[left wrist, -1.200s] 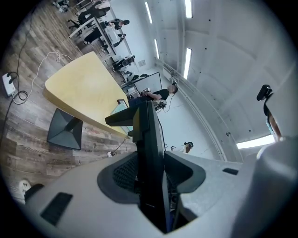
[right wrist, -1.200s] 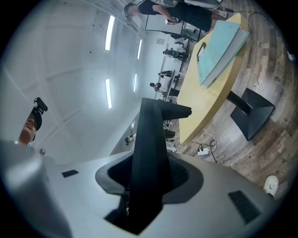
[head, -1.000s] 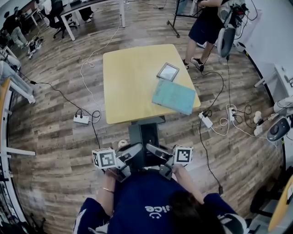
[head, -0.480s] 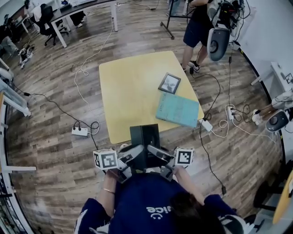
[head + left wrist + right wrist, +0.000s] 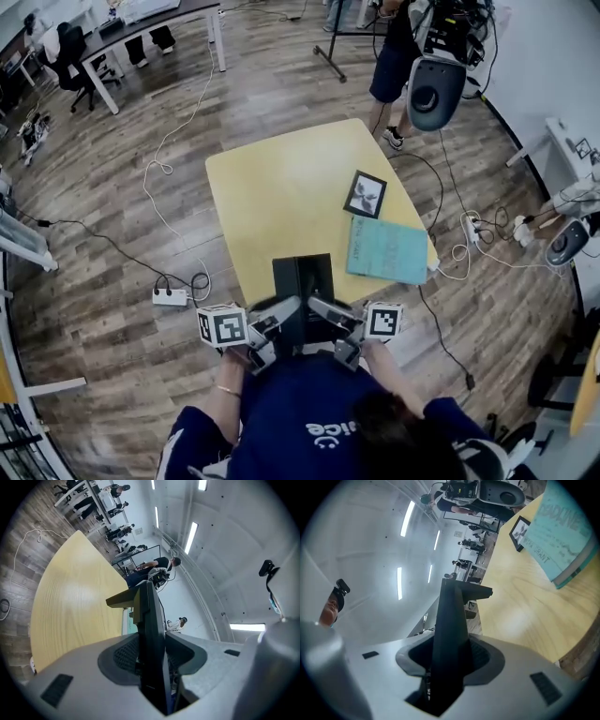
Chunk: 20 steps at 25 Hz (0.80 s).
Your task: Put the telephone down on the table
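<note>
The left gripper has its fingers pressed onto the two faces of a thin black slab, the telephone, which stands on edge between them and rises well past the fingertips. The right gripper pinches the same telephone from the other side, its pads likewise hard against it. Two grips on one body probably serve to keep it from tipping or swinging while it is carried, and to let it be lowered evenly.

In the head view the telephone juts forward from the fingertips, just over the near edge of the yellow table, not yet resting on it as far as I can judge. Farther ahead of the right fingers lie a teal book and, beyond it, a small framed picture; the tabletop ahead of the left fingers is bare wood, the likelier landing spot.

Both grippers point roughly level and angle inward toward each other, held close to the person's chest.
</note>
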Tool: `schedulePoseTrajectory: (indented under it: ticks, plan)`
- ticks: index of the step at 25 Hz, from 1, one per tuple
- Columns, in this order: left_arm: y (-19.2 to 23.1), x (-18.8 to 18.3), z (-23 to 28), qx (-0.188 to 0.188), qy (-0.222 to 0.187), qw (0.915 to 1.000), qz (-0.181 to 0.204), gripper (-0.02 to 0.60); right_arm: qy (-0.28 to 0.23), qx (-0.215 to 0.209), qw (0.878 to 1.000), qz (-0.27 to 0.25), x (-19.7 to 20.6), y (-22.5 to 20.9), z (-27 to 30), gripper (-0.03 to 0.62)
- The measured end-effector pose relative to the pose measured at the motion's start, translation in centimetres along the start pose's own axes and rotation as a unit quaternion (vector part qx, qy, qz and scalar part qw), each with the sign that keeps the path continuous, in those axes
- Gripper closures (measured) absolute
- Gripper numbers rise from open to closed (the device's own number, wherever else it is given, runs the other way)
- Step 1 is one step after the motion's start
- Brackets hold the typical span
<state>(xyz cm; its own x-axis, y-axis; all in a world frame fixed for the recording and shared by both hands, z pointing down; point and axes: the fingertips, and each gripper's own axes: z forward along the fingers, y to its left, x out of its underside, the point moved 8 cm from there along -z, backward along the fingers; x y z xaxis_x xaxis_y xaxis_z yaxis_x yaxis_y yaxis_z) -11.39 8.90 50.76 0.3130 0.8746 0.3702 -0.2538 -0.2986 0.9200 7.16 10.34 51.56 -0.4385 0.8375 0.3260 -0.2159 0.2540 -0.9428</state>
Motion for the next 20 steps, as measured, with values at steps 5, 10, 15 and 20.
schedulePoseTrajectory:
  ticks: [5,10,15,20]
  plan:
    - [0.6,-3.1,0.2,0.001,0.029,0.9995,0.016,0.408,-0.008,0.009,1.0,0.005,-1.5,-0.1,2.1,0.416]
    - [1.0,-5.5,0.8,0.005,0.033,0.9993,0.017,0.408,-0.012,0.009,1.0,0.002,-3.5,0.1,3.6,0.414]
    - [1.7,-7.3,2.2,0.0,0.02,0.9997,0.014,0.408,0.005,0.011,1.0,-0.007,-6.3,-0.7,4.4,0.414]
    - [1.5,-9.1,4.7,-0.01,0.002,0.9999,0.011,0.408,0.02,0.002,1.0,-0.003,-9.8,-1.5,4.4,0.413]
